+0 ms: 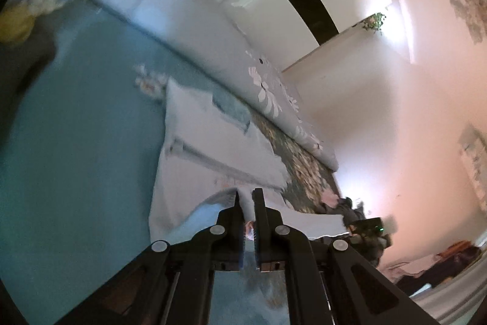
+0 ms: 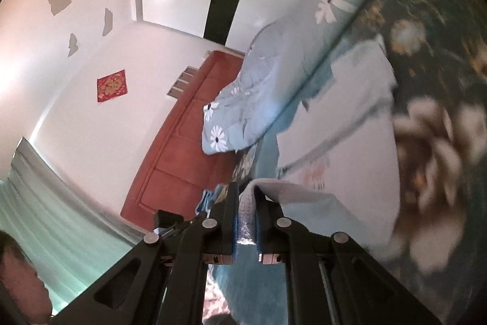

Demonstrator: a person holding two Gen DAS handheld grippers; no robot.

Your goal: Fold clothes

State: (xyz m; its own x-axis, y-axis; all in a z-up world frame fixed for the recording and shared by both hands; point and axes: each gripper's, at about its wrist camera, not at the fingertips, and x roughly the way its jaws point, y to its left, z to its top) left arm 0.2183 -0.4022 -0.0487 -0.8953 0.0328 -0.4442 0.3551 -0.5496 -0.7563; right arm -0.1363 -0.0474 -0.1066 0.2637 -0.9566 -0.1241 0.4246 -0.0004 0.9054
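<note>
Here the left gripper [image 1: 246,193] has its two black fingers [image 1: 261,204] drawn nearly together, pinching a bunched fold of a pale, whitish garment [image 1: 213,148]. The cloth rises between the pads and falls away on both sides, one edge trailing off to the right of the jaws. Beyond the fingertips the rest of the garment lies spread on a teal bedsheet [image 1: 76,148], with a blue-grey patch and a thin stripe showing on its fabric; blur hides finer detail. Past it runs a dark floral blanket [image 1: 307,169], and above that a light blue quilt [image 1: 213,29] with white daisies. A pale wall [image 1: 411,118] fills the right side of this view.

The right gripper [image 2: 246,192] is likewise closed down on the same garment [image 2: 341,142], a thick grey-white hem wedged between its blue-lined pads. From there the cloth stretches away to the right over the floral blanket [image 2: 432,57]. The daisy quilt [image 2: 243,111] lies heaped beyond the fingertips, its corner hanging toward a reddish-brown wooden door [image 2: 182,148]. A red square decoration [image 2: 111,85] hangs on the white wall [image 2: 76,87] left of the door.
</note>
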